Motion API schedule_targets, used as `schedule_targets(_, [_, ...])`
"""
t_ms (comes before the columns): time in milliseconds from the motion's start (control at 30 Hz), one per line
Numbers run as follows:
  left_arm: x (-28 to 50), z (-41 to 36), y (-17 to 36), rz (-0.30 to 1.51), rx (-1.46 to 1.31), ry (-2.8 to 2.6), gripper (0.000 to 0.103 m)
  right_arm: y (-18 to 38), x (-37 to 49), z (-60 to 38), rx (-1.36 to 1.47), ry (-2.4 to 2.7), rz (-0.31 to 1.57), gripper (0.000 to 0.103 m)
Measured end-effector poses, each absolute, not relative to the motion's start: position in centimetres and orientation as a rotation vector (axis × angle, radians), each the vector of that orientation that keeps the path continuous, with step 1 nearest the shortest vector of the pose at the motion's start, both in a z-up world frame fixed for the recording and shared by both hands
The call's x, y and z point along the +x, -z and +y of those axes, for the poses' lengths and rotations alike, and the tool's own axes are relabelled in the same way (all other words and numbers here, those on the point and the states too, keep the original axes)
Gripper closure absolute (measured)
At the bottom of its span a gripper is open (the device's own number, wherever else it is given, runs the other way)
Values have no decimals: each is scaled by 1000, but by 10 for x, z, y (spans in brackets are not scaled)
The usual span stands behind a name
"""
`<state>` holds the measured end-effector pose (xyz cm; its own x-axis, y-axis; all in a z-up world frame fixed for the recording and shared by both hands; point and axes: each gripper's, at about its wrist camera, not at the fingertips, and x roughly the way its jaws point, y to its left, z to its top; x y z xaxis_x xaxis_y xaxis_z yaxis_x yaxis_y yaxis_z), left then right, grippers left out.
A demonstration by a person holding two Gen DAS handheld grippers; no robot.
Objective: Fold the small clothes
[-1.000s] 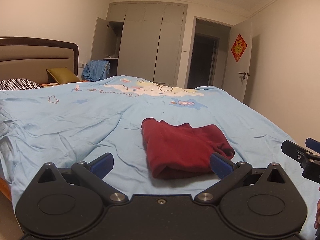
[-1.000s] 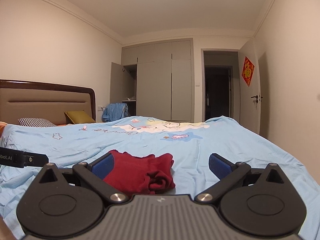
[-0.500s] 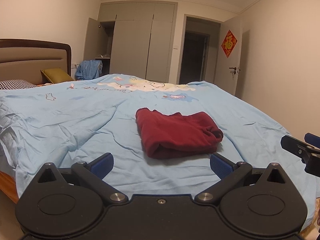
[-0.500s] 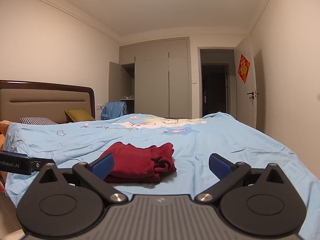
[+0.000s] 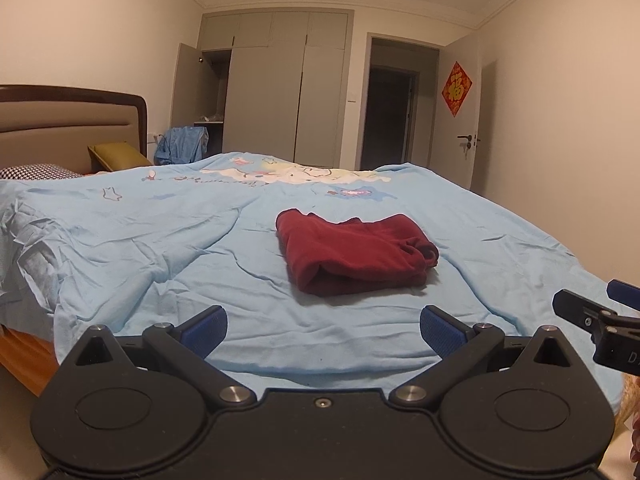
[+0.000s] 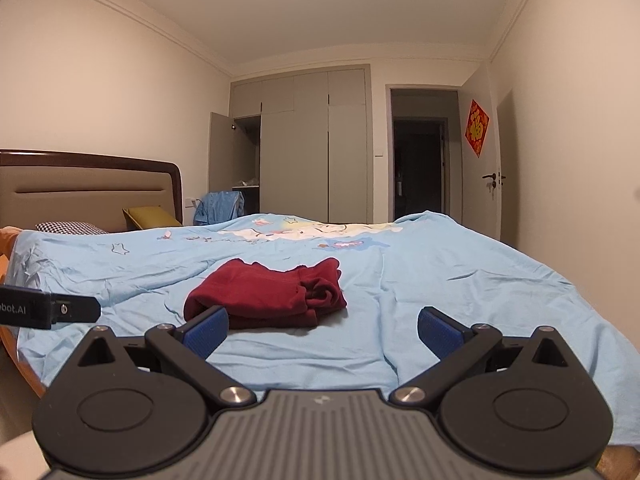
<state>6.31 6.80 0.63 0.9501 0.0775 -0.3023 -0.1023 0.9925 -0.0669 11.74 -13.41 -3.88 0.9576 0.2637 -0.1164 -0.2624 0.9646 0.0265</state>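
Note:
A dark red garment [image 5: 354, 254] lies folded into a thick bundle on the light blue bedspread [image 5: 160, 240], near the bed's front edge. In the right wrist view the same red garment [image 6: 268, 296] sits left of centre on the bedspread [image 6: 460, 280]. My left gripper [image 5: 323, 330] is open, held back from the garment over the bed's edge, nothing between its blue pads. My right gripper [image 6: 323, 330] is open too, short of the garment and a little to its right. Each gripper's tip shows at the side of the other's view.
A brown headboard [image 5: 72, 124] with pillows stands at the left. A grey wardrobe [image 5: 276, 88] with one door open, a blue cloth [image 5: 182, 150] beside it, and a dark doorway [image 5: 390, 116] lie beyond the bed. Orange bed frame edge [image 5: 28, 356] shows at lower left.
Both grippers have drawn back from the bed and away from the red garment, which looks farther off now. The garment itself has not moved. Both stay open.

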Motion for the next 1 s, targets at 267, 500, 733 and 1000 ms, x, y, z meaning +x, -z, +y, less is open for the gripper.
schedule_targets(267, [60,61,-2,310,-61,-77,1,43,113,-140,24,-233,113,0])
schedule_targets(500, [61,59,0,317,-66,-78,1,44,114,-141,21,-238,120,0])
schedule_targets(733, [61,61,1,320,-73,-77,1,44,114,-141,20,-240,122,0])
schedule_targets(1000, [61,61,1,323,-72,-76,1,44,114,-141,20,-240,123,0])
